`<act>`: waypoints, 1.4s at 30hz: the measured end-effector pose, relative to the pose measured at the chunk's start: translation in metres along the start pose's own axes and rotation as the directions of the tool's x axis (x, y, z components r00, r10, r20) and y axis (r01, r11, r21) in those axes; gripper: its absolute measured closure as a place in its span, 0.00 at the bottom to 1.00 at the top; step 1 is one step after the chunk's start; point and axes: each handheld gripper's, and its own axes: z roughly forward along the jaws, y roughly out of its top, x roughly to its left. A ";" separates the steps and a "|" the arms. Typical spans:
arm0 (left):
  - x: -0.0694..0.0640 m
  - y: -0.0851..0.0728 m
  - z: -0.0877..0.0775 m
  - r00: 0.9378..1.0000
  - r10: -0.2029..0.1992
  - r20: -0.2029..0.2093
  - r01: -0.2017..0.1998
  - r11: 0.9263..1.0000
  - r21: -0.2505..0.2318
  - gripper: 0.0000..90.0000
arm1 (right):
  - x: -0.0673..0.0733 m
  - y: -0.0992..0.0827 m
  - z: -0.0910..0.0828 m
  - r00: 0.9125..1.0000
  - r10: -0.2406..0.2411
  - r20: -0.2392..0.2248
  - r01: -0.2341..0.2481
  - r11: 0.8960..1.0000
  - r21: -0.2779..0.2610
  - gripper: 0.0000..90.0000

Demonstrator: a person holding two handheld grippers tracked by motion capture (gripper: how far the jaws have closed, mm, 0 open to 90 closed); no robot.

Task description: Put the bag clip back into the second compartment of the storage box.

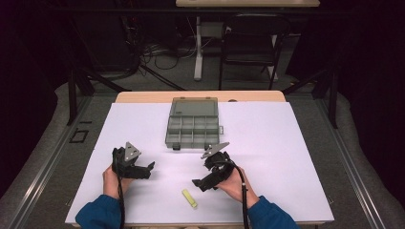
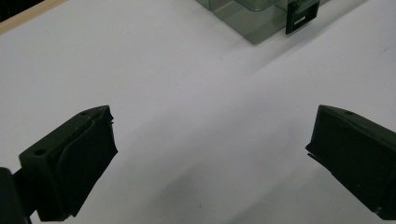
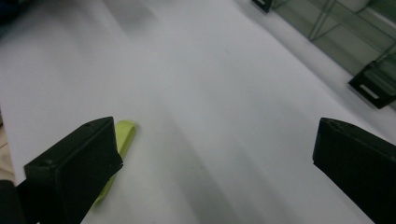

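Setting: dim room, wooden counter under a white sheet; dark chair and loose cables on the floor behind.

Right gripper: fingers wide apart, holding nothing, low over the sheet. In the high view it sits at the near right, angled toward the person's left.

Marker: short yellow-green stick, plain, lying flat on the sheet near the front edge, just beside the right gripper. In the right gripper view its tip shows past one finger, partly hidden behind it. No writing legible.

Left gripper: fingers wide apart, nothing between them, above bare sheet at the near left, well apart from the marker.

Box: translucent grey organiser with divided compartments, lid up at the back, black latches on its front wall. Centred on the sheet beyond both grippers. No label readable.

Sleeves: blue.
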 end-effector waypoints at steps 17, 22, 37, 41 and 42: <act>-0.001 0.001 0.000 1.000 0.004 -0.006 -0.004 1.000 -0.005 0.00 | 0.036 -0.001 0.010 0.996 -0.057 -0.064 0.061 0.996 0.068 0.00; -0.001 0.001 -0.001 1.000 0.005 -0.009 -0.005 1.000 -0.008 0.00 | 0.046 -0.001 0.016 0.993 -0.083 -0.079 0.091 0.990 0.105 0.00; -0.001 0.001 -0.001 1.000 0.009 -0.007 -0.009 1.000 -0.008 0.00 | 0.066 -0.004 0.027 0.994 -0.093 -0.053 0.101 0.979 0.178 0.32; -0.001 0.001 0.000 1.000 0.008 -0.003 -0.008 1.000 -0.006 0.00 | 0.067 -0.004 0.030 0.996 -0.081 -0.046 0.088 0.978 0.187 0.46; -0.001 0.001 0.000 1.000 0.007 -0.006 -0.007 1.000 -0.007 0.00 | 0.068 -0.004 0.031 0.996 -0.076 -0.051 0.084 0.978 0.189 0.49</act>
